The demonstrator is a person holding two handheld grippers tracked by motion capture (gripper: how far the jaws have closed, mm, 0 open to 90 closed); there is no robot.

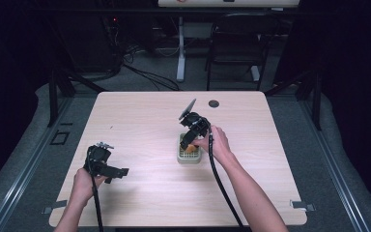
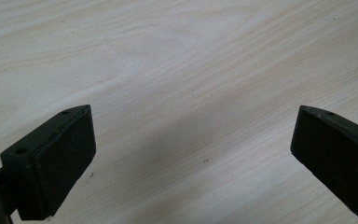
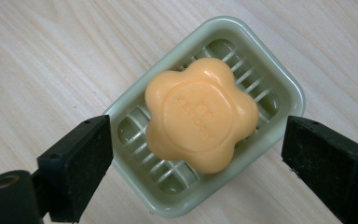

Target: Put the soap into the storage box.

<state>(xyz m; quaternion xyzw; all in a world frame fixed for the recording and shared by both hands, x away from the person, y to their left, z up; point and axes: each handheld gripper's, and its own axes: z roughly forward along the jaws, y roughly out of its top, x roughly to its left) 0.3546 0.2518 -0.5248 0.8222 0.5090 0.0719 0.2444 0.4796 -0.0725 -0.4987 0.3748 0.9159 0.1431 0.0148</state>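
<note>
Soap dish (image 3: 279,84), pale green, rounded rectangle with slatted floor, flat on light wood counter (image 1: 145,121) right of centre. One orange soap bar (image 3: 200,119) inside, flower-shaped with embossed lettering (too blurred to read), resting on the slats toward one end of the dish; bare slats visible at the other end and around the lobes.

Right hand-held gripper (image 3: 193,154) above the dish, looking down into it; jaws spread wide, one off each long side of the dish, soap between them but not touched. Whether jaw tips touch the dish rim: cannot tell. From high view, right hand-held gripper (image 1: 189,141) tilted down over dish (image 1: 189,158), right hand (image 1: 216,145) just beside it, cable trailing back toward the near edge.

Left hand-held gripper (image 1: 118,172) near the counter's front left, well apart from the dish, held in left hand (image 1: 83,183). Jaws wide, nothing between them, bare wood grain below (image 2: 191,93).

Dark round grommet (image 1: 214,103) at the counter's far edge.
</note>
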